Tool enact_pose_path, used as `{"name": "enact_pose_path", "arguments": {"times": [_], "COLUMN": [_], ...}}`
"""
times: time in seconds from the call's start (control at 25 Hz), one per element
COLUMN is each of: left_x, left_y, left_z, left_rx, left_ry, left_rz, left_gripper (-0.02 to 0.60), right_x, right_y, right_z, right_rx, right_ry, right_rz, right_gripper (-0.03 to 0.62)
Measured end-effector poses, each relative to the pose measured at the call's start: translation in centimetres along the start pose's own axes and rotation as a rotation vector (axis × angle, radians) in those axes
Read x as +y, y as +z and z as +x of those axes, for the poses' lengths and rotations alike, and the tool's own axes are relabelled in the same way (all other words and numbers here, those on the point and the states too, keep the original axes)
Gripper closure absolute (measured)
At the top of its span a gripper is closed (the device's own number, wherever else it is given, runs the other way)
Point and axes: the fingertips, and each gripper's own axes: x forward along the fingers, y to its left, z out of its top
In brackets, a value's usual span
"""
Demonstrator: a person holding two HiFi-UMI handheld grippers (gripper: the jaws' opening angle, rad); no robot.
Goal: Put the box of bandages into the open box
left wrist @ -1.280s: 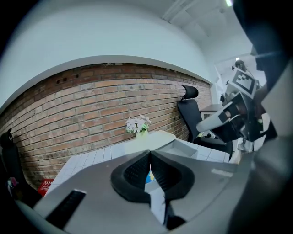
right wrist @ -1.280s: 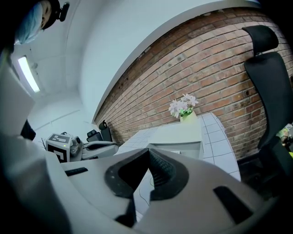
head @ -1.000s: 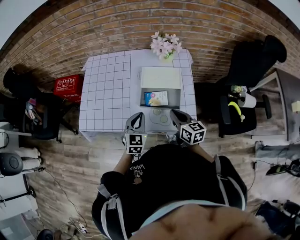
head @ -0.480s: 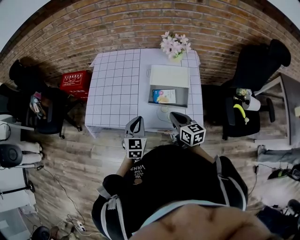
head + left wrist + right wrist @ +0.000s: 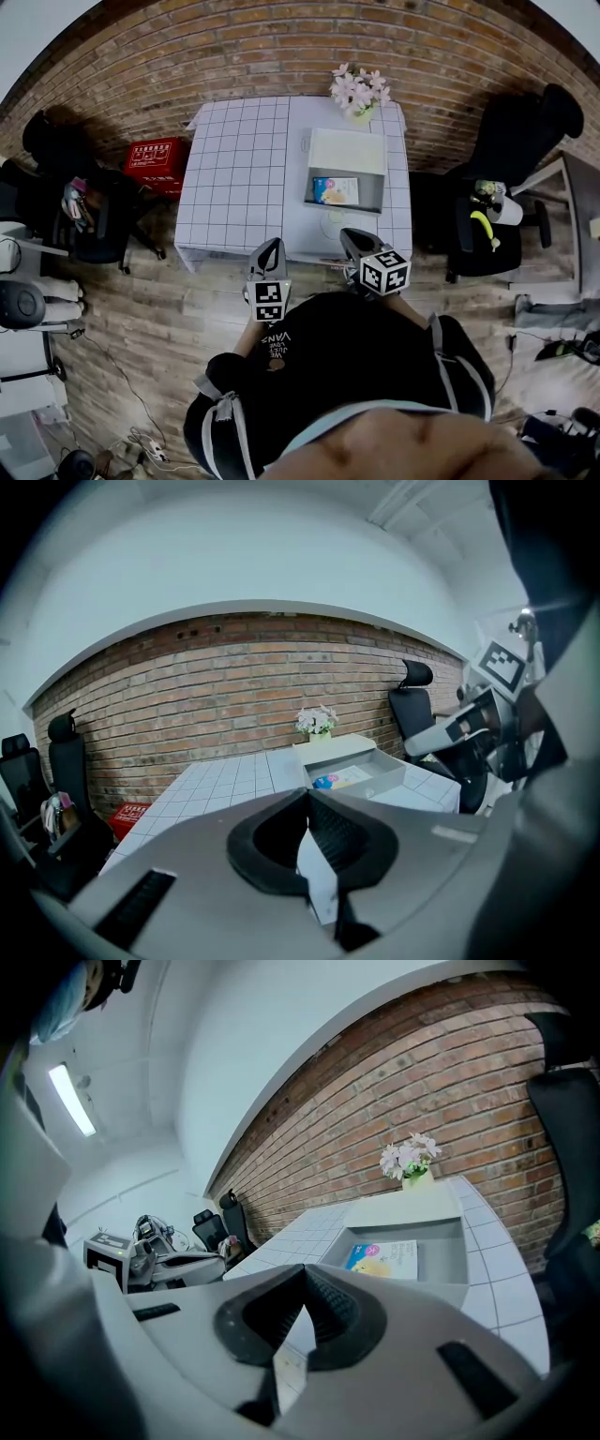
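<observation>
Bandage box point(image 5: 336, 190) lies flat inside the open box point(image 5: 373, 193) on the tiled desk point(image 5: 234, 187) in the head view, with the left gripper point(image 5: 270, 246) and right gripper point(image 5: 350, 234) near the desk's front edge, apart from it. The left gripper view shows its jaws together, empty. The right gripper view shows the same.
</observation>
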Motion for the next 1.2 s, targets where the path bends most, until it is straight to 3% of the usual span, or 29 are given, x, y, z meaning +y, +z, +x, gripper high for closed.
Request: {"name": "enact_pose_path", "arguments": {"times": [1.2], "left_x": [-0.8], "left_y": [-0.9], "left_z": [-2.0], "left_rx": [-0.011], "left_ry": [-0.019], "left_rz": [-0.014], "left_gripper": [0.569], "right_x": [1.3], "right_y": [-1.2], "right_z": [-1.3], "right_rx": [-0.006], "right_ry": [-0.038], "right_rz": [-0.039], "right_gripper": [0.597]}}
